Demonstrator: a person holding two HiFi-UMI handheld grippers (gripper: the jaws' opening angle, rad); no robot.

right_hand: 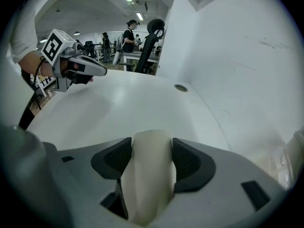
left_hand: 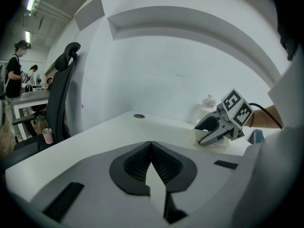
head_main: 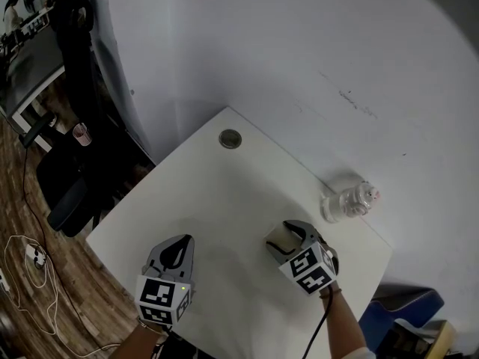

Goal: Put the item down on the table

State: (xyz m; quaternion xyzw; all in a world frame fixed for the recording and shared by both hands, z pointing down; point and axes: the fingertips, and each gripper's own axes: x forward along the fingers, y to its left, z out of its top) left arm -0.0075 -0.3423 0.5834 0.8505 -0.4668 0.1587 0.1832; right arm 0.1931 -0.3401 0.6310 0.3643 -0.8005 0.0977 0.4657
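My right gripper point(head_main: 281, 237) is shut on a cream-white block point(right_hand: 152, 170), which fills the gap between its dark pads in the right gripper view. In the head view the block point(head_main: 280, 238) sits at the jaw tips, low over the white table point(head_main: 217, 200). From the left gripper view the block point(left_hand: 209, 139) appears to rest on the tabletop under the right gripper point(left_hand: 207, 128). My left gripper point(head_main: 177, 251) is shut with nothing in it, its ribbed pads point(left_hand: 138, 164) pressed together above the table's near left part.
A round metal grommet point(head_main: 230, 138) sits near the table's far corner. A clear bottle point(head_main: 349, 201) stands by the wall at the right. A black office chair point(head_main: 71, 73) stands left of the table. People stand at desks in the background point(right_hand: 128, 39).
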